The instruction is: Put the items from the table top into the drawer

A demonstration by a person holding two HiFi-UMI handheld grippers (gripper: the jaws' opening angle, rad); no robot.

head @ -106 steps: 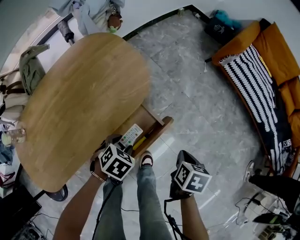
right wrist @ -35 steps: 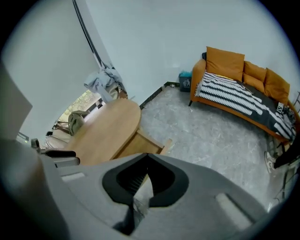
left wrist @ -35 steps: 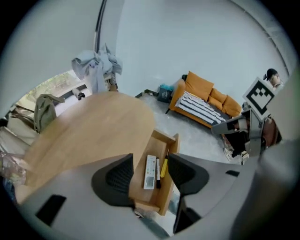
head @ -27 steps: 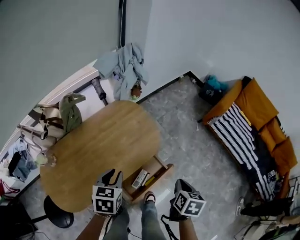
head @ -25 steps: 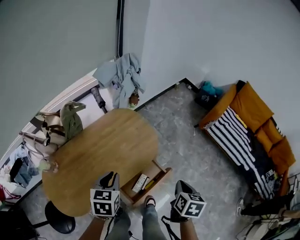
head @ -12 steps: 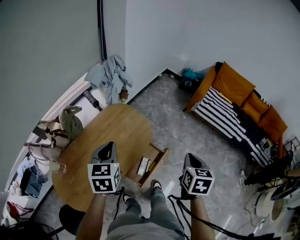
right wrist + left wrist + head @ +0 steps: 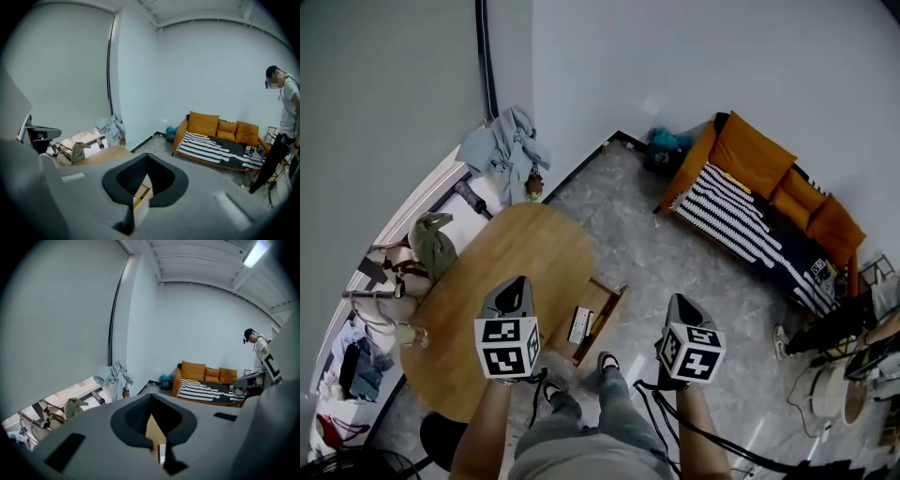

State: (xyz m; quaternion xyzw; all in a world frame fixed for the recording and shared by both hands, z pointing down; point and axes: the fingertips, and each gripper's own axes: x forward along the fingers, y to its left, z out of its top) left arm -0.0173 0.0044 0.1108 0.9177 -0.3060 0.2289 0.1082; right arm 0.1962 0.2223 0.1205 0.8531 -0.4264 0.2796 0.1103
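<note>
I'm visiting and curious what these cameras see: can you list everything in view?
table: one, light wood, left of centre.
drawer: one, wooden, pulled open from the table.
remote control: one, white, in the drawer.
yellow item: one, beside the remote control.
glass: one, clear, table's left edge.
sofa: one, orange, against the far wall.
blanket: one, black-and-white striped, on the sofa.
clothes: one heap, pale blue, beyond the table.
second person: one, standing right of the sofa.
left gripper: one, grey, shut, empty.
right gripper: one, grey, shut, empty.

a striped blanket [image 7: 741,220] lies on the orange sofa [image 7: 748,148], well apart from grey clothes [image 7: 502,150].
</note>
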